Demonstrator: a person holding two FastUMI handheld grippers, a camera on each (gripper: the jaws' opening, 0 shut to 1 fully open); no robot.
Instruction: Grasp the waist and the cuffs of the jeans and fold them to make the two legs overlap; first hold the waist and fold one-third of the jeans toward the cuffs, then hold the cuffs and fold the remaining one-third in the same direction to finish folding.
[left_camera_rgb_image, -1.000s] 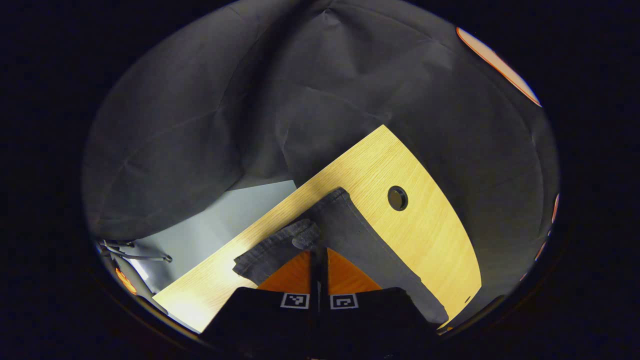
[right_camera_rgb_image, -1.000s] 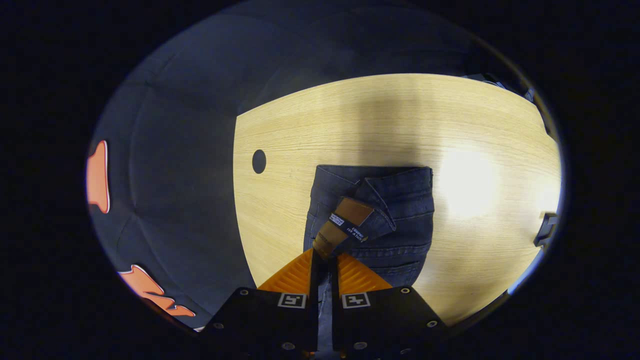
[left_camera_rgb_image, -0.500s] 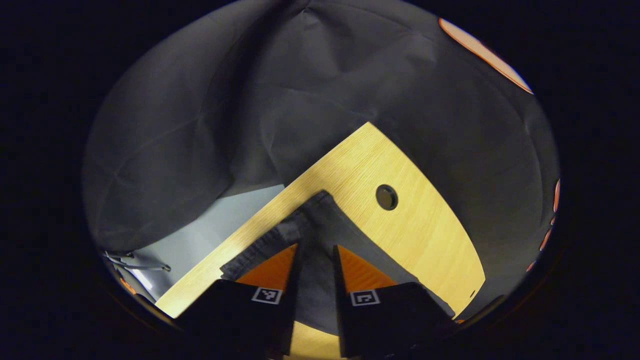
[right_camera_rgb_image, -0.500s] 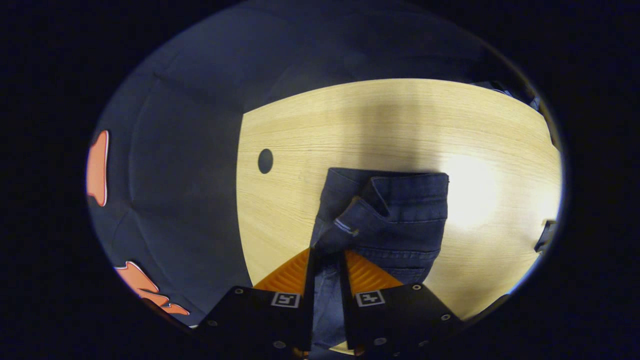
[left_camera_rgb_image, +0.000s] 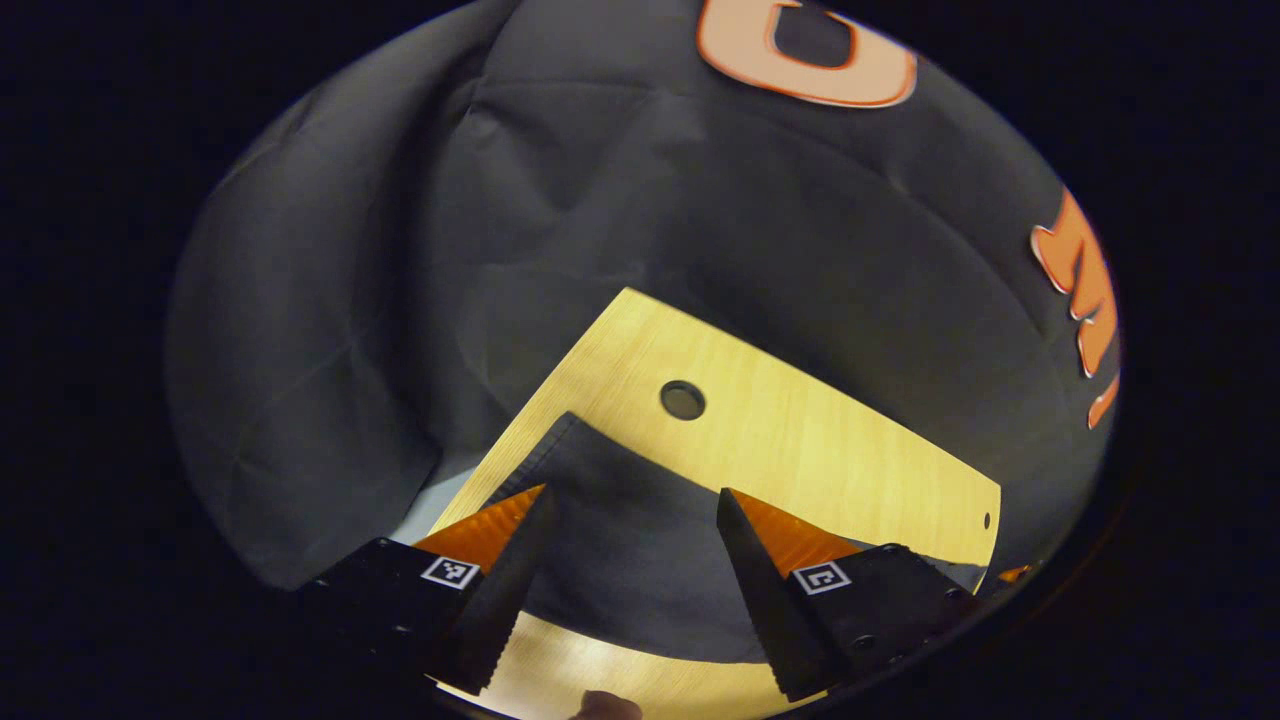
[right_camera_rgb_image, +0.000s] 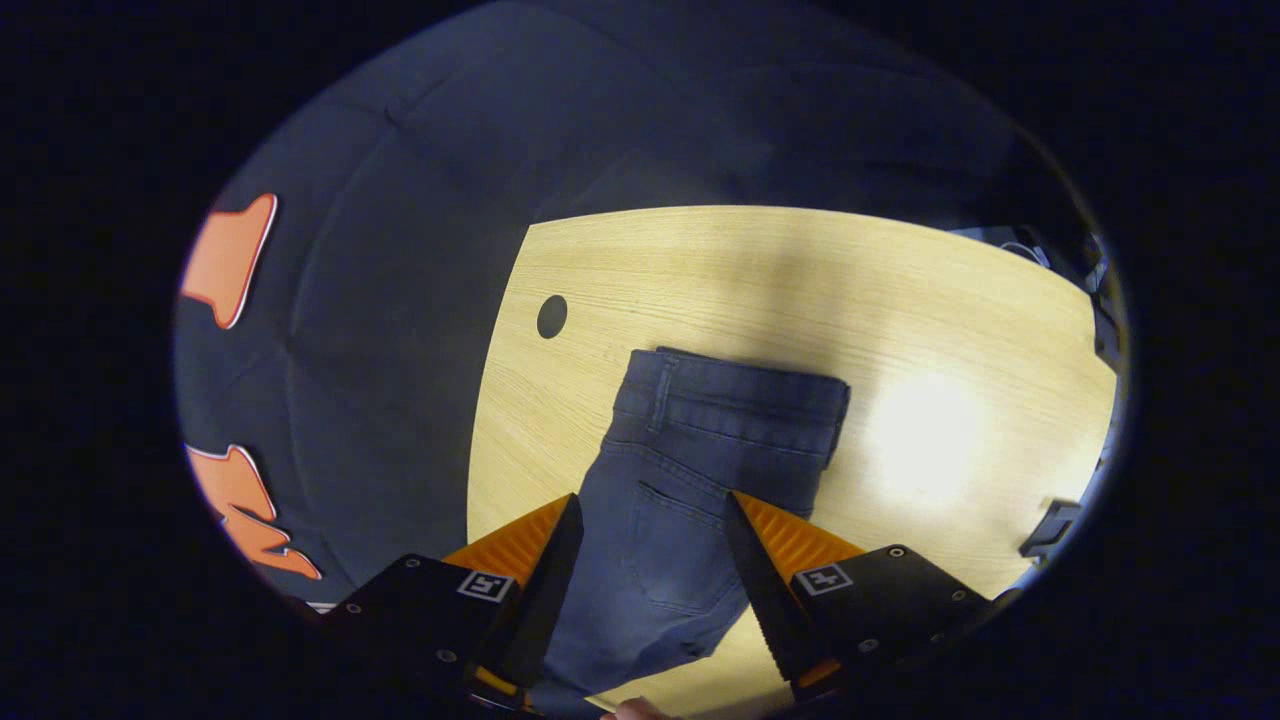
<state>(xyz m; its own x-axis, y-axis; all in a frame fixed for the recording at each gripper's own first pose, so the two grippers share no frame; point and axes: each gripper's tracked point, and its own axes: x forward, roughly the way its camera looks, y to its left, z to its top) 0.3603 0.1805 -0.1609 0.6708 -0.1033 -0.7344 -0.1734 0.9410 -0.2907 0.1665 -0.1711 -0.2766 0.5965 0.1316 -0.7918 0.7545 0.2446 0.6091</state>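
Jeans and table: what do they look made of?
Jeans: dark blue denim by the look, matte, with visible seams, a stitched back pocket and a waistband. Table: light wood or wood-look laminate, with fine straight grain, a smooth glare patch and a round cable hole.

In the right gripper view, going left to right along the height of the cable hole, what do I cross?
Booth wall → cable hole in the table → jeans waist → bright light glare on the tabletop.
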